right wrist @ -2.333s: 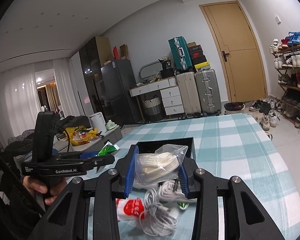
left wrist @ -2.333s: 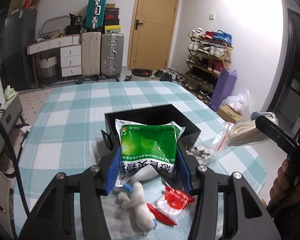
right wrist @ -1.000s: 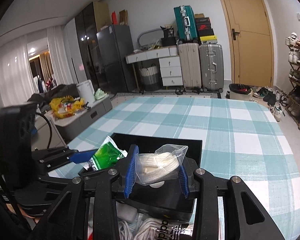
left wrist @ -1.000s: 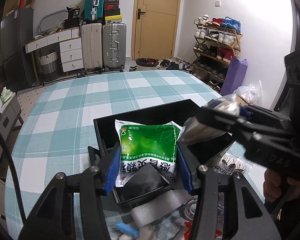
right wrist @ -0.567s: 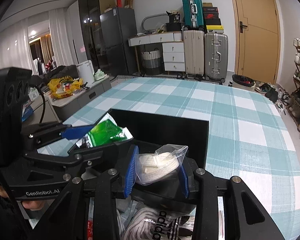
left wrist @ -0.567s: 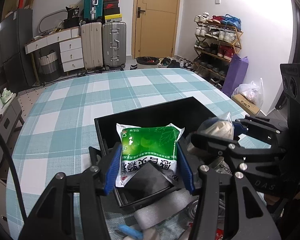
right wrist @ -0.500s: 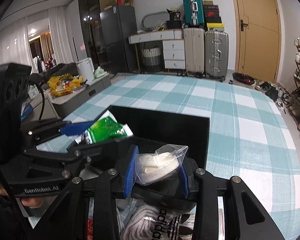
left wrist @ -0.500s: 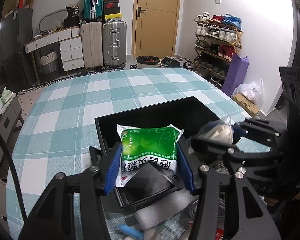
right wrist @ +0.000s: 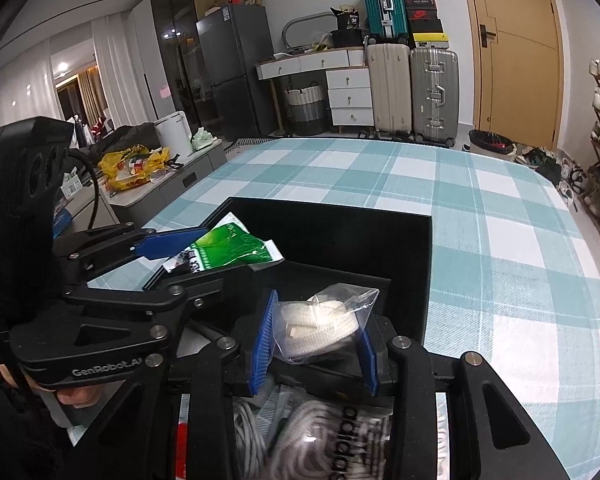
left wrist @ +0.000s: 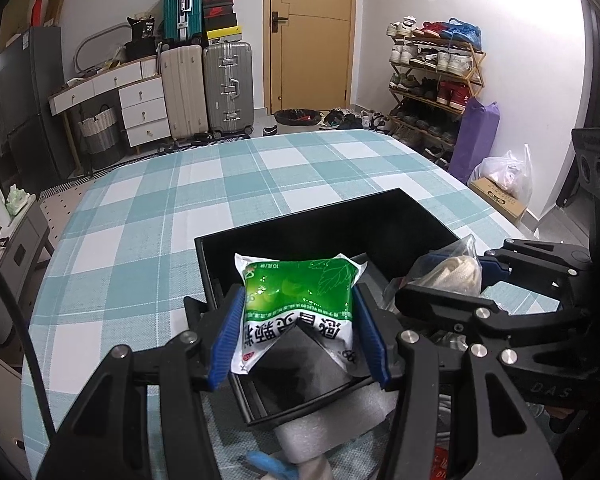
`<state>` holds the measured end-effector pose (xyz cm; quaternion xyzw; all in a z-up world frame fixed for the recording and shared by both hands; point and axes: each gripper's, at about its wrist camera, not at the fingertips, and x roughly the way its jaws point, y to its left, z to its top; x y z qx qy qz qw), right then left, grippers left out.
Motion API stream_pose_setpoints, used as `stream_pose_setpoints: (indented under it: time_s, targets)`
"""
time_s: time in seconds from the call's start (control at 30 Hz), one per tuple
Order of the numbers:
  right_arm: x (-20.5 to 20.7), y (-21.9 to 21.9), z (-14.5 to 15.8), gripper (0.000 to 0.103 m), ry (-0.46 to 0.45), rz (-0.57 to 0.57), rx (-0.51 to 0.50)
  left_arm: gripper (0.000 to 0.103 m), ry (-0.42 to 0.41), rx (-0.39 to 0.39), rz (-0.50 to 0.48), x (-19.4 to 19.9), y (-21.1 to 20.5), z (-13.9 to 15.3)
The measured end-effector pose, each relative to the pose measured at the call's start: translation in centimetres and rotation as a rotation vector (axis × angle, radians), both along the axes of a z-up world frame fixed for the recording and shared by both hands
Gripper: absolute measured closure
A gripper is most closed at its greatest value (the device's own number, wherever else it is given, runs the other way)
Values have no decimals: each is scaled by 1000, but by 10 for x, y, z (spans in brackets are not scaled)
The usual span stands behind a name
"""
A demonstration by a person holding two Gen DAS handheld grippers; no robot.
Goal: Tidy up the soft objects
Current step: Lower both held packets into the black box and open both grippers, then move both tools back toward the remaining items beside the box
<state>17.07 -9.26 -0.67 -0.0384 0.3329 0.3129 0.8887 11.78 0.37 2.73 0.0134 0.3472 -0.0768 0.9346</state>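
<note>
1. Since the earliest frames both grippers had come from above the loose items at the near edge of the table to over the black bin (left wrist: 328,216), the right one sinking a little lately.
2. Left gripper (left wrist: 300,332): blue pads clamped on a green sachet (left wrist: 298,292), held over the bin's near-left corner.
3. Right gripper (right wrist: 314,344): fingers pressed on a clear bag of white rope (right wrist: 320,324), above the bin's near-right wall.
4. The bin stood on a teal-checked tablecloth (left wrist: 148,216), toward the near edge.
5. White foam strip (left wrist: 324,424) lay against the bin's near wall; an Adidas-marked bag (right wrist: 340,440) lay beneath the right gripper.
</note>
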Motion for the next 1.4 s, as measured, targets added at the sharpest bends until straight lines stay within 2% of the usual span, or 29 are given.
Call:
stream_pose_setpoints:
  time_s: [0.1, 0.13, 0.23, 0.37, 0.53, 0.63, 0.83, 1.1, 1.2, 1.4]
  targets:
    - [-3, -1, 0, 64, -10, 14, 8, 49, 3, 9, -3, 0, -1, -1]
    - [-4, -1, 1, 57, -18, 22, 12, 48, 6, 9, -4, 0, -1, 0]
    - [-9, -7, 7, 43, -60, 18, 17, 37, 13, 1, -17, -3, -3, 2]
    - [-21, -22, 24, 19, -141, -25, 14, 20, -15, 4, -26, -15, -6, 10]
    - [-40, -39, 34, 1, -165, -54, 27, 6, -57, -5, -30, -35, -6, 21]
    - [-51, -51, 36, 1, -159, -75, 40, 0, -79, -13, -15, -48, -3, 27]
    - [-63, -72, 28, 1, -98, -91, 59, 0, -76, -20, 32, -68, 5, 24]
    - [-71, -75, 12, 0, -52, -76, 20, 0, -65, -12, 96, -86, 17, 5]
    - [-70, -74, 8, 0, -38, -73, 18, 0, -81, -13, 105, -93, 19, 1]
    - [-69, -71, -1, 0, -23, -62, -13, 0, -25, -10, 75, -98, 21, -9]
